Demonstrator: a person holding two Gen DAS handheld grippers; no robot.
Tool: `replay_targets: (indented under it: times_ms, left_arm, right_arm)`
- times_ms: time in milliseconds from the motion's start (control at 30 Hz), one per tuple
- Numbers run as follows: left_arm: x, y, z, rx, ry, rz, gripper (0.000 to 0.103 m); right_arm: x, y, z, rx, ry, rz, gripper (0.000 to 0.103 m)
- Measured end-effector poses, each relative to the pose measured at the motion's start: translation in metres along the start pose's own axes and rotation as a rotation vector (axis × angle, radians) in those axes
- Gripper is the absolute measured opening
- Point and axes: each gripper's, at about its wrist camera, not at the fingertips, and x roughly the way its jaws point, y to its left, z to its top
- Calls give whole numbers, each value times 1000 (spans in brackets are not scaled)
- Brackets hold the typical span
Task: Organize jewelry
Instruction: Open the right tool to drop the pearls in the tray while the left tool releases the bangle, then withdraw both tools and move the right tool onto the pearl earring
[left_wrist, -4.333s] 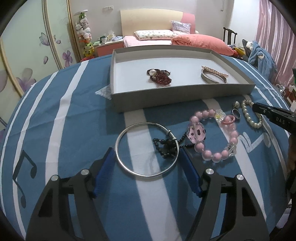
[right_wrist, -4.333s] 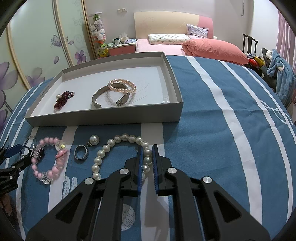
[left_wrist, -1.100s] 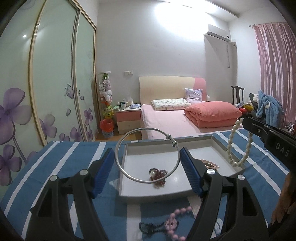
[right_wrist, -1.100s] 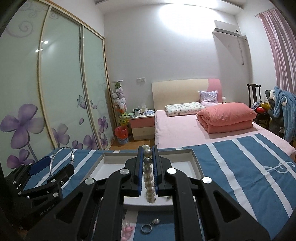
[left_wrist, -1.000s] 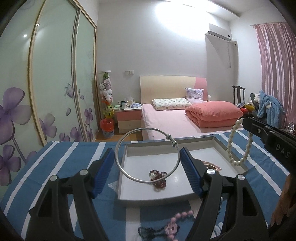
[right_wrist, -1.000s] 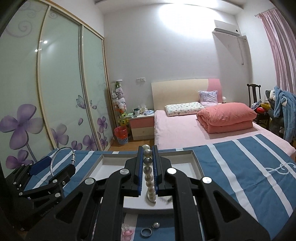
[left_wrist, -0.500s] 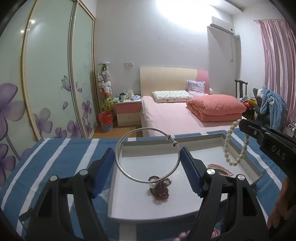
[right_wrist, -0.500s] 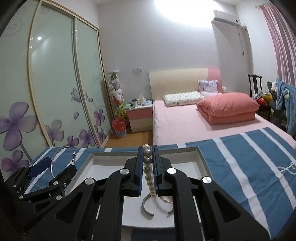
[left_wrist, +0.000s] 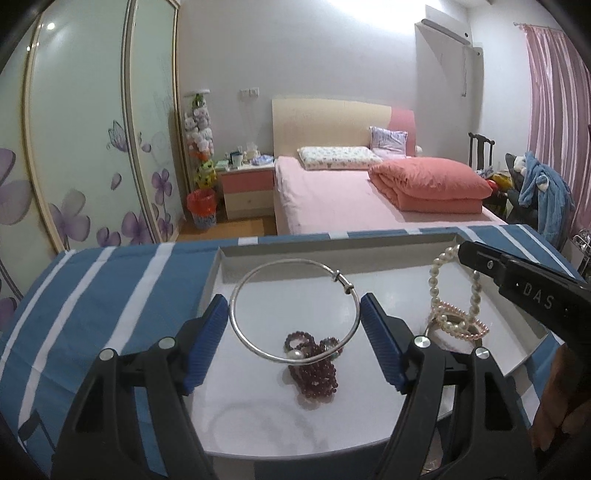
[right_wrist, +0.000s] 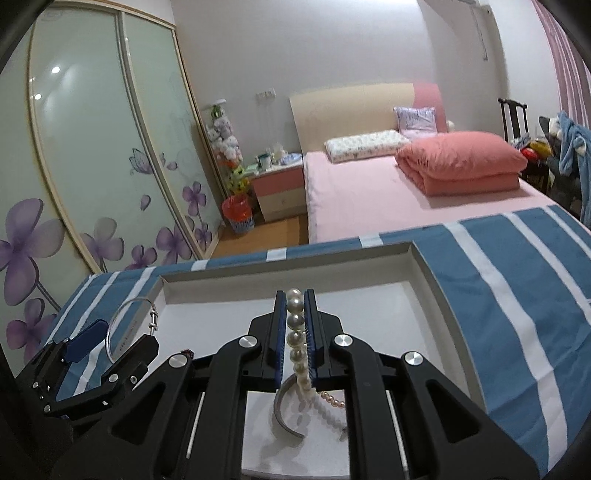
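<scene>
Over tray (left_wrist: 218, 273): bangle (left_wrist: 295, 310) (between fingers (left_wrist: 205, 347)).

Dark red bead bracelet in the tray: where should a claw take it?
Judging by its pose, pinch the near end of the dark red bead bracelet from above. It lies flat and bunched on the tray, and the far end sits behind the silver bangle.

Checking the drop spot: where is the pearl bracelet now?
The pearl bracelet hangs clamped in the right gripper over the tray's right side, above a pink pearl bracelet.
</scene>
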Motion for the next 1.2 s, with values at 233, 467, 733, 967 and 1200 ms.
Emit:
replay_targets:
  times_ms: [233, 467, 733, 967, 1200]
  left_arm:
    - [-4, 9, 6, -18, -20, 7, 72]
    - [-20, 18, 10, -39, -44, 27, 72]
    - [-52, 33, 2, -39, -59, 42, 72]
    - [-80, 60, -26, -58, -16, 59, 72]
    - [-99, 75, -59, -62, 45, 43, 72]
  right_arm:
    - [-11, -6, 2, 29, -22, -22, 38]
    - [-24, -12, 5, 36, -35, -29, 38]
    - [-47, -17, 1, 16, -41, -40, 38]
    - [-64, -27, -17, 7, 18, -39, 38]
    - [-66, -21, -49, -36, 129, -15, 38]
